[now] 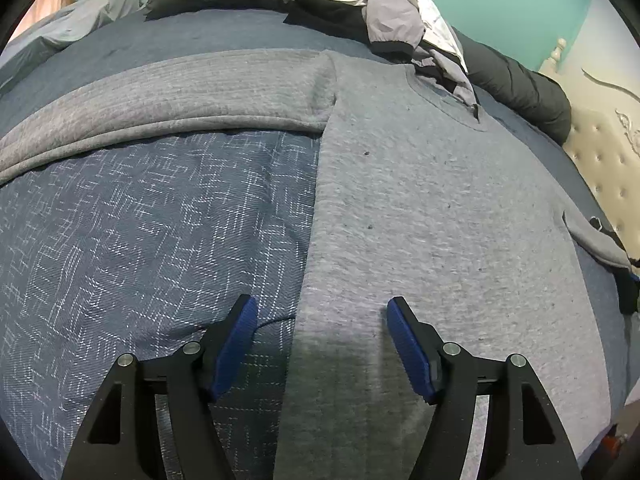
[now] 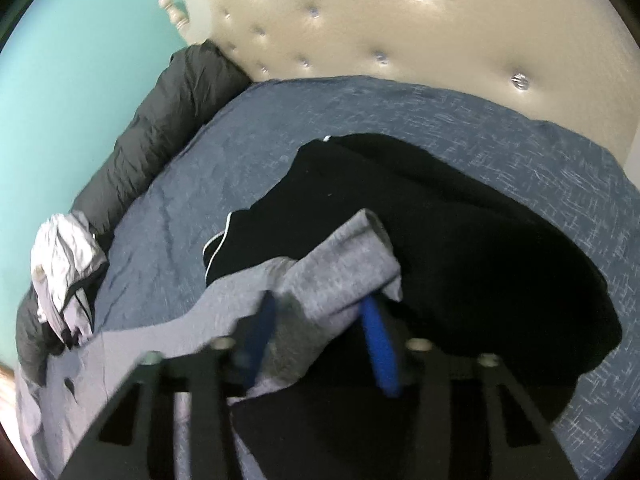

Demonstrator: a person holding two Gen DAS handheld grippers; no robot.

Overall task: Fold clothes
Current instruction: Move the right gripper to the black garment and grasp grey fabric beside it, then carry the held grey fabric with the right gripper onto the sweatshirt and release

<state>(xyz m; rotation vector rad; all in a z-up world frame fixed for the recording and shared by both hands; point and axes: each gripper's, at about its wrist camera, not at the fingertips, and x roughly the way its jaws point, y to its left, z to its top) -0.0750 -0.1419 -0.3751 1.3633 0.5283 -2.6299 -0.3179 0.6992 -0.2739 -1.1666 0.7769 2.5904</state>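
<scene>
— Where's the grey knit sweatshirt (image 1: 420,200) lying?

— Flat on the blue patterned bedspread (image 1: 140,220). I'm hovering my left gripper (image 1: 322,344) spread wide above its hem; my right gripper (image 2: 320,332) is clenching the grey sleeve cuff (image 2: 344,264).

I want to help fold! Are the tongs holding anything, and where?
The right tongs pinch the grey sweatshirt's sleeve near its cuff. The left tongs hold nothing.

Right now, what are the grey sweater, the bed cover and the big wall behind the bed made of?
The sweater looks like soft knit fleece: fuzzy, matte, with tiny pills. The cover seems a woven cloth, blue with pale crisscross threads. The headboard looks like cream leather or vinyl, likely padded: smooth, slightly shiny, dimpled by sparkly buttons.
</scene>
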